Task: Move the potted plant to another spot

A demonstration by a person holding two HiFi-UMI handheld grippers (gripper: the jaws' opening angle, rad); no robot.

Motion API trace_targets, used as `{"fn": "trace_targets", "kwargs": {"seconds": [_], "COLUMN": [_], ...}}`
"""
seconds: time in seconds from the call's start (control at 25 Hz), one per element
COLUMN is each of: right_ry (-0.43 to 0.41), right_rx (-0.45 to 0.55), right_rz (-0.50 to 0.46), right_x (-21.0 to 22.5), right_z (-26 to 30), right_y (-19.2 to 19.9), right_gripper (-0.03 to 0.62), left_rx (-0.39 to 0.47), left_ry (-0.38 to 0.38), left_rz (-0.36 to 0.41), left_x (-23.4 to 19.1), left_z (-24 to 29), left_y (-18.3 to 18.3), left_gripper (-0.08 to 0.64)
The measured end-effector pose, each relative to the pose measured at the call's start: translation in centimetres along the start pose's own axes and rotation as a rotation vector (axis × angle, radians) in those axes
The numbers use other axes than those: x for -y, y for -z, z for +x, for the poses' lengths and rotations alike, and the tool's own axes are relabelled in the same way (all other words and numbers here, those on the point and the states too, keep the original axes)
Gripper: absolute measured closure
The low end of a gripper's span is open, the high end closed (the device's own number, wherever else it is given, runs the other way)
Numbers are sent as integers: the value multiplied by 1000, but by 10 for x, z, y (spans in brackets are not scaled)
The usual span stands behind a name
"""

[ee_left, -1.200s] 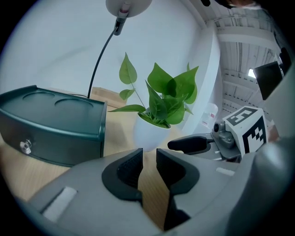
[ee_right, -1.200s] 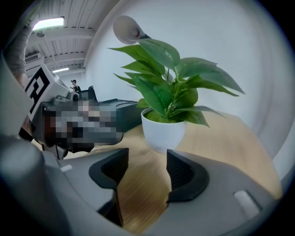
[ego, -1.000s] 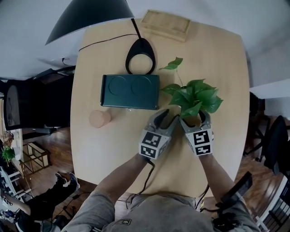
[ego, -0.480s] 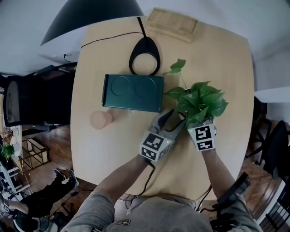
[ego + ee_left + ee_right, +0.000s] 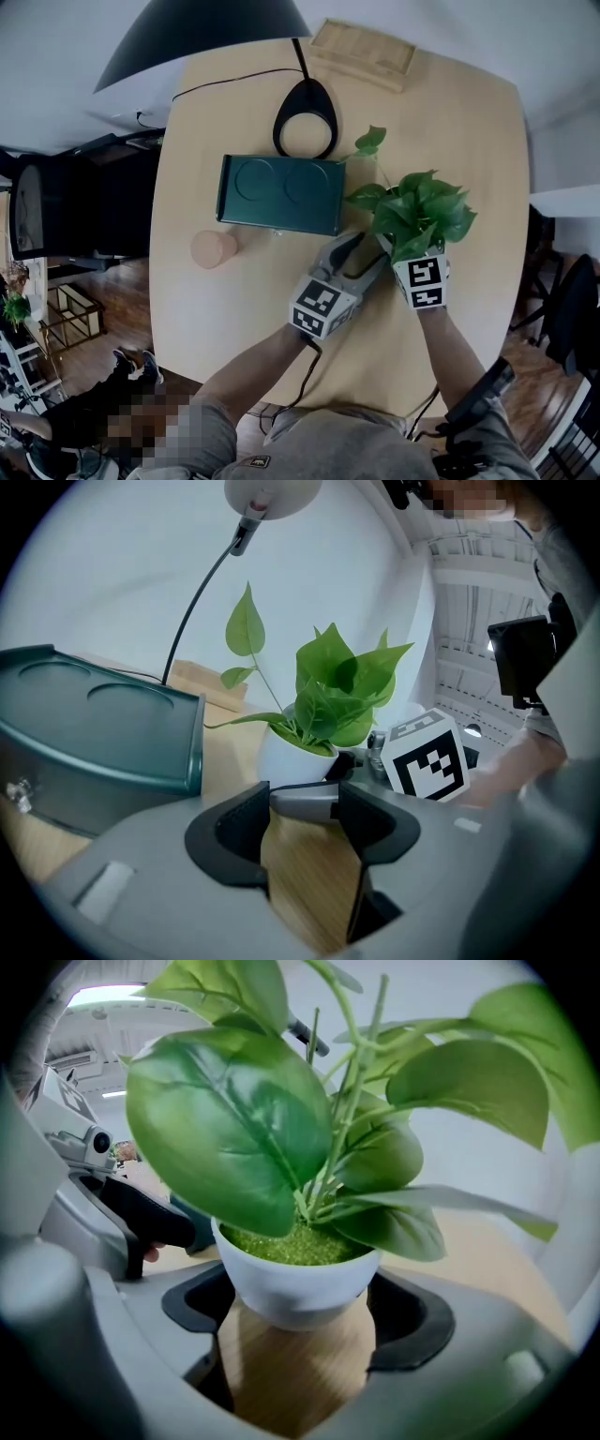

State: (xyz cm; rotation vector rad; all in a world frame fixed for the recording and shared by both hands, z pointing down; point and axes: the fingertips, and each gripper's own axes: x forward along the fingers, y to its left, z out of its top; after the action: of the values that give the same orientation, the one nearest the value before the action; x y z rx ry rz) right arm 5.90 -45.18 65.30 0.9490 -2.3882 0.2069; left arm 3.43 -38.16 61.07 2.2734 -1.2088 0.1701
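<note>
Table (image 5: 197,309): pale wood, rounded corners, seen from above.
Lamp (image 5: 202,33): dark shade over the far left edge, its ring base on the table behind the case.
Case (image 5: 281,192): dark green, flat, near the middle.
Plant (image 5: 422,211): broad green leaves in a white pot (image 5: 298,1283), standing upright on the table right of the case and near it, one long stem reaching toward the lamp base.
Tray (image 5: 364,52): wooden, at the far edge.
Left gripper (image 5: 305,808): just left of the pot, jaws wide and just opened, only bare table between them.
Right gripper (image 5: 298,1312): jaws wide, just opened and then eased in a little; the pot stood between them near their tips, with no clear press of the pads on its sides.
Cup (image 5: 214,248): pink, alone left of the case.
</note>
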Motion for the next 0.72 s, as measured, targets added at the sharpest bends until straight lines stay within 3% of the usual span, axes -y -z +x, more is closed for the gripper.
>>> {"fn": "trace_targets", "kwargs": {"seconds": [0.72], "right_ry": [12], "right_rx": [29], "right_rz": [9], "right_x": [-8], "right_z": [-23], "right_y": [-6], "right_gripper": [155], "left_rx": [16], "left_ry": [25], "left_rz": [54], "left_x": [18], "left_z": [-12], "left_y": [-15], "left_gripper": [336]}}
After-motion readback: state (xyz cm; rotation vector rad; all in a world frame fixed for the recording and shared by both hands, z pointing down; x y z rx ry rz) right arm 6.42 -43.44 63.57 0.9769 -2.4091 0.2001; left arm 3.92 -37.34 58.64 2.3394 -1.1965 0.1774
